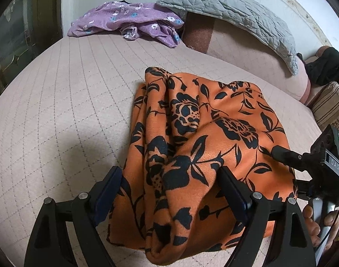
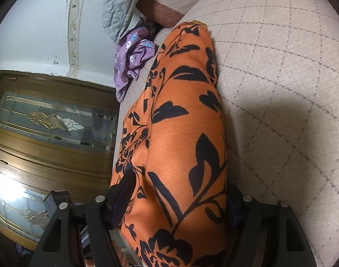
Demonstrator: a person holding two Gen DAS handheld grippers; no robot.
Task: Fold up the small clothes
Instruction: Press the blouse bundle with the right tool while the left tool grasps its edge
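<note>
Orange garment [image 1: 198, 146] lies on the bed [image 1: 58, 111], bunched in several layers: partly folded, not yet flat. Left hand-held gripper [image 1: 169, 191] and right hand-held gripper [image 2: 180, 202] each straddle its near edge, jaws wide, nothing pinched. Purple garment [image 1: 125, 20], far left, looks unfolded.

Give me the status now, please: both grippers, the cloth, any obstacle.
Left gripper and right gripper both wide open around the orange floral cloth, bunched on the bed. Purple garment far back, clear. No obstacle.

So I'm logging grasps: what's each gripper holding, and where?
Both straddle the orange floral garment: left gripper at its near edge, right gripper at its side; whether clamped can't be told.
</note>
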